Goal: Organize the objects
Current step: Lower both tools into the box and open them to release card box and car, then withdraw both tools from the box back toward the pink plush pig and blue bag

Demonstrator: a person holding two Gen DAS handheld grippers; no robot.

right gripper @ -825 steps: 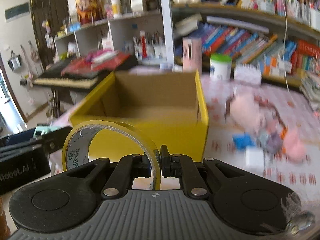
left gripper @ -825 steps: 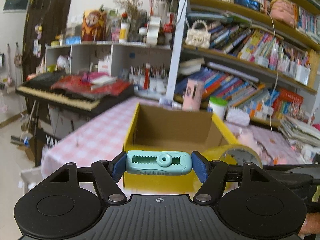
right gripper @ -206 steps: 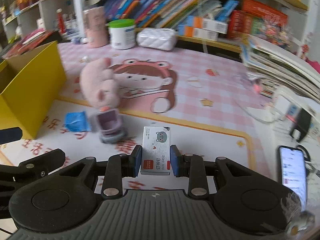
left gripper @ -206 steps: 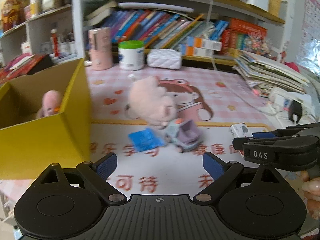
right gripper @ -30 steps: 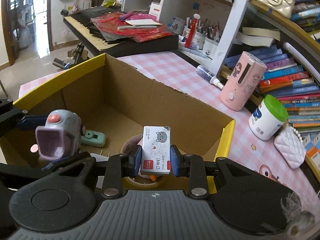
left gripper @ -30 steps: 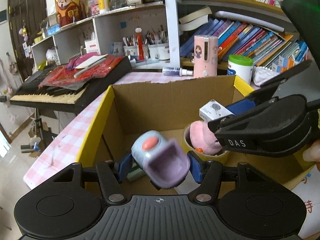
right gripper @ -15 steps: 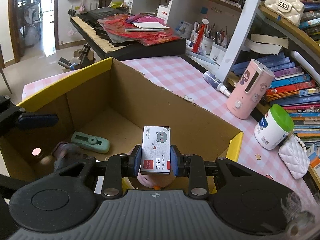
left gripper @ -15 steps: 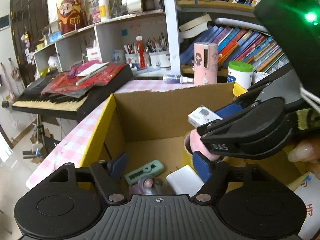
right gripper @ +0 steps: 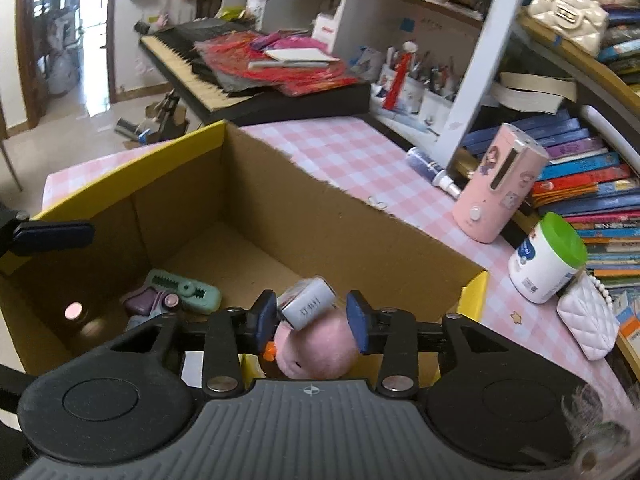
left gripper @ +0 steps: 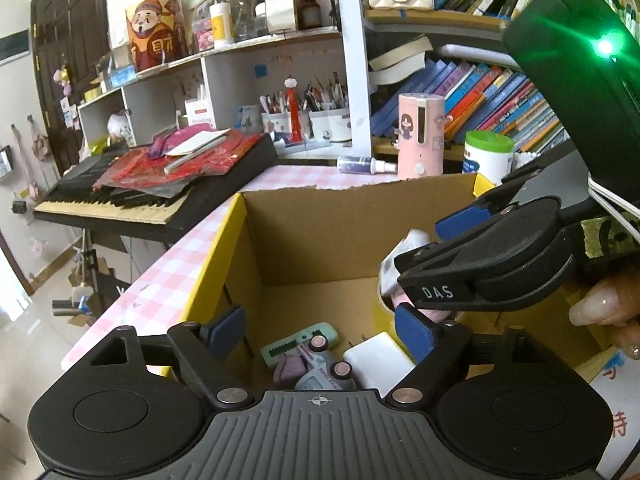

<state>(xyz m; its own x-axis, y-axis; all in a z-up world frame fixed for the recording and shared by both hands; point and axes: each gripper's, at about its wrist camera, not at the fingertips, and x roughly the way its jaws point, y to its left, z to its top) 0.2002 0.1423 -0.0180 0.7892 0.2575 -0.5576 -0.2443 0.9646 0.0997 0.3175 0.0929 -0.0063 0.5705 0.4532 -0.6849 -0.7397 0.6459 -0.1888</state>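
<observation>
both hand-held grippers, left and right, gape empty over a yellow box on pink checked cloth.

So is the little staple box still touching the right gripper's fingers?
Apart. The right wrist view shows the staple box tilted between the open right gripper, a gap on each side.

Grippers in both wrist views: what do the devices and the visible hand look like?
Both are black plastic tools with ribbed grey bases, round side discs, silver pivot screws and blue finger pads. The left gripper matches the right gripper. Seen from the left view, the right one bears white "DAS" lettering, a green-lit dark housing and a white cable. A bare hand shows long pale nails; no sleeve is visible.
</observation>
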